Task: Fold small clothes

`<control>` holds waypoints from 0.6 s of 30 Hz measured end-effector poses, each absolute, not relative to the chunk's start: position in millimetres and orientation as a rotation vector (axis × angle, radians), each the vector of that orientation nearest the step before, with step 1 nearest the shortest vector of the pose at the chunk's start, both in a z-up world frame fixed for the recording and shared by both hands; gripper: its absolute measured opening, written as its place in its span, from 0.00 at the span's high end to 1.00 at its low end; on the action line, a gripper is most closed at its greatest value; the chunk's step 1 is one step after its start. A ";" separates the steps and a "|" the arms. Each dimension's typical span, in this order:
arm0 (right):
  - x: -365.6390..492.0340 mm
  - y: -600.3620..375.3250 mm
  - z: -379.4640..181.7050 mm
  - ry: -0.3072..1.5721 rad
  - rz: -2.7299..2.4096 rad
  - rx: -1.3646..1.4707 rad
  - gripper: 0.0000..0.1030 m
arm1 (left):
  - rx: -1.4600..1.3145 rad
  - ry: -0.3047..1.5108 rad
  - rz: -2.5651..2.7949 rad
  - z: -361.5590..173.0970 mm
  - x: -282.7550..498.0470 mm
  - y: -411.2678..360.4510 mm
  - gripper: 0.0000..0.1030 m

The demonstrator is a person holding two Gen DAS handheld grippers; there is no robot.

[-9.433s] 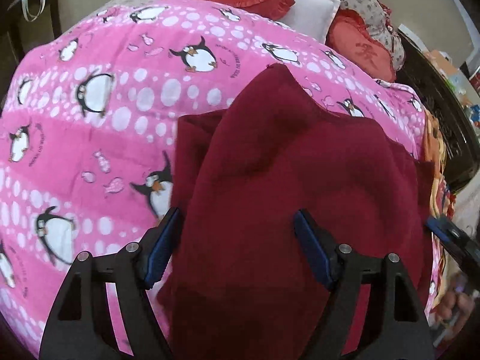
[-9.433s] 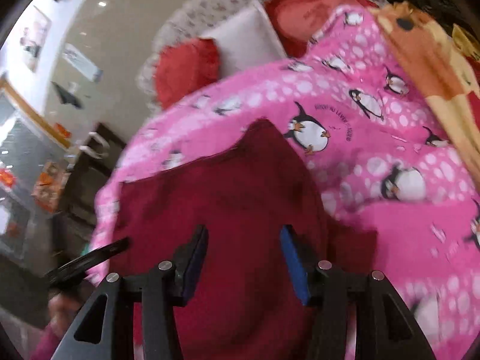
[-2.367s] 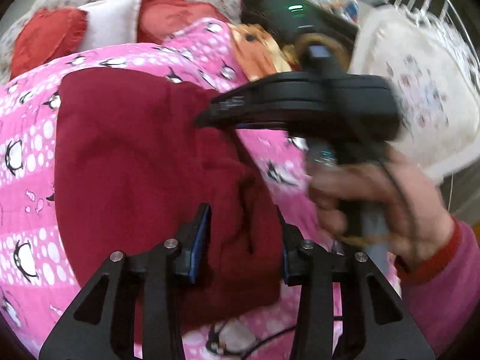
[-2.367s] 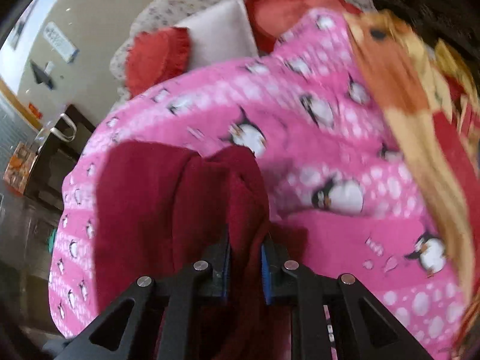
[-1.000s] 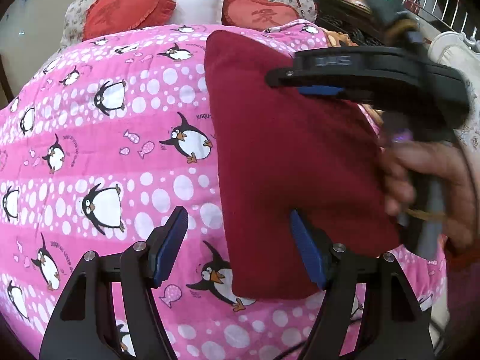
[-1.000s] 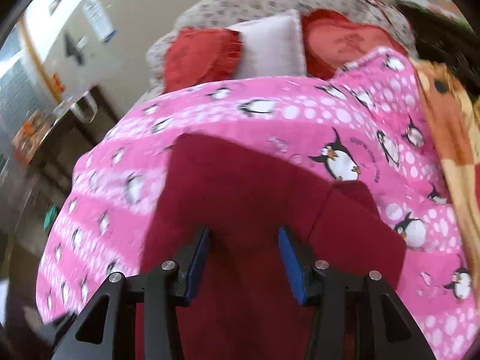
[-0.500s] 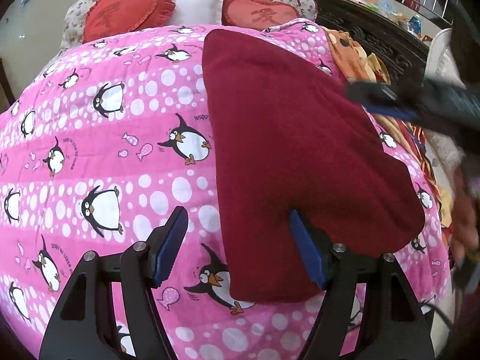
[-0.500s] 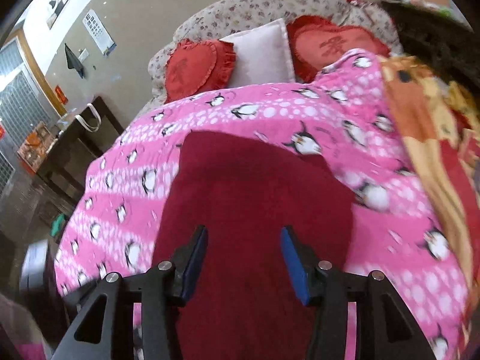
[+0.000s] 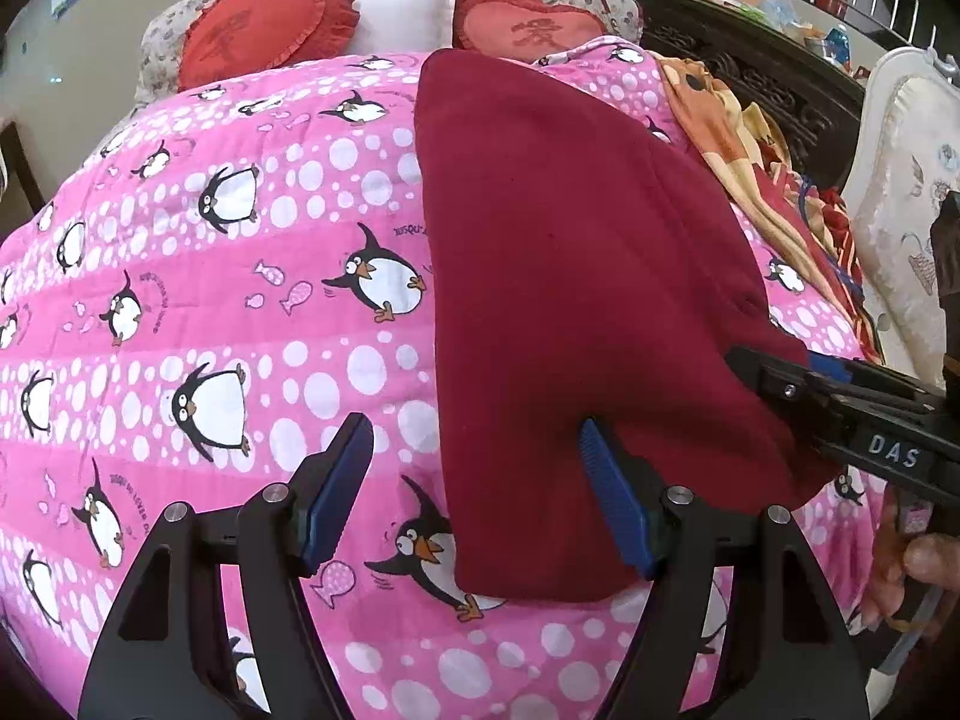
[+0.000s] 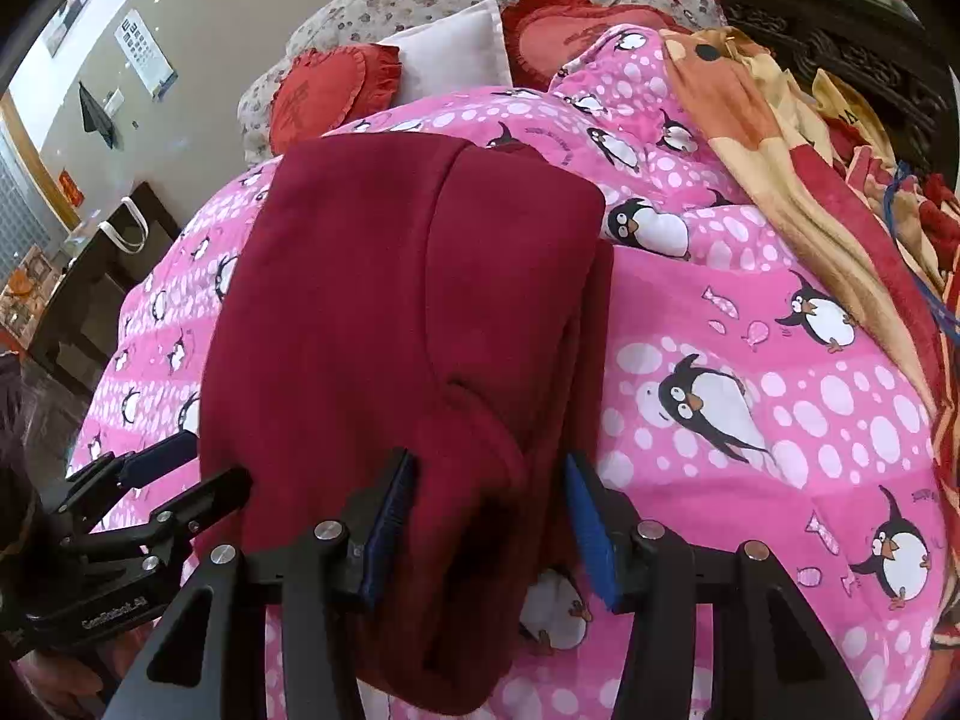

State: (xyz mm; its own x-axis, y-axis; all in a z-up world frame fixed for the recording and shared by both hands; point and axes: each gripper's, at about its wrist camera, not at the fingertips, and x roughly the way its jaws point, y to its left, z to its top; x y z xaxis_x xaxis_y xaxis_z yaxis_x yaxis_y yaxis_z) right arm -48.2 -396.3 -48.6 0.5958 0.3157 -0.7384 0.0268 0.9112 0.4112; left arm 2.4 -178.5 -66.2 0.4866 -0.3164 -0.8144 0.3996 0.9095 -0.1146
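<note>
From the left wrist, a dark red fleece garment (image 9: 576,276) lies folded into a long slab on a pink quilt (image 9: 252,360) printed with penguins and white dots, which covers a bed. The fleece looks soft and matte, with rounded folded edges; its near left corner sits between the spread fingers of the left gripper (image 9: 477,495), whose ribbed blue pads (image 9: 336,486) stand open and touch no cloth on the left side. The right gripper (image 9: 774,375) reaches in over the garment's right edge. Two frilled red heart cushions (image 9: 264,30) flank a white pillow (image 9: 402,12) at the head. From the right wrist, the garment (image 10: 384,312) shows a thick, rolled fold bunched at its near right edge, and that roll lies between the parted fingers of the right gripper (image 10: 489,531); whether the pads press it I cannot tell. An orange plush blanket (image 10: 780,150) lies crumpled beside the quilt (image 10: 750,420).
</note>
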 end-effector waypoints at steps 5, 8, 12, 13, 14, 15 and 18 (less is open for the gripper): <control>-55.8 -421.7 -33.9 0.825 0.189 0.510 0.23 | -0.004 0.949 -0.508 -50.0 6.7 -168.3 0.30; -46.5 -438.0 -35.6 0.787 0.194 0.589 0.13 | -0.063 0.959 -0.551 -44.6 19.9 -167.3 0.30; -22.3 -446.3 -55.1 0.836 0.263 0.695 0.13 | -0.100 1.026 -0.587 -52.2 41.8 -175.3 0.30; -15.0 -446.1 -62.9 0.857 0.279 0.716 0.13 | -0.113 1.038 -0.596 -55.0 46.5 -176.7 0.30; -10.1 -446.2 -67.6 0.870 0.285 0.725 0.13 | -0.127 1.049 -0.605 -58.3 51.4 -178.2 0.30; -5.3 -445.0 -73.6 0.879 0.295 0.735 0.13 | -0.142 1.059 -0.615 -61.6 55.9 -179.9 0.24; 1.7 -438.4 -75.0 0.846 0.335 0.715 0.10 | -0.180 1.094 -0.637 -74.5 68.3 -185.6 0.20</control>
State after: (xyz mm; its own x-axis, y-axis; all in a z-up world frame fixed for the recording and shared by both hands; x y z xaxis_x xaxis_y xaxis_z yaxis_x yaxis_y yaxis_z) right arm 1.7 -438.4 -75.0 0.6299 0.5355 -0.5625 0.0050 0.7215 0.6924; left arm 68.3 -185.6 -74.5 0.3017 -0.5630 -0.7694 0.3910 0.8091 -0.4387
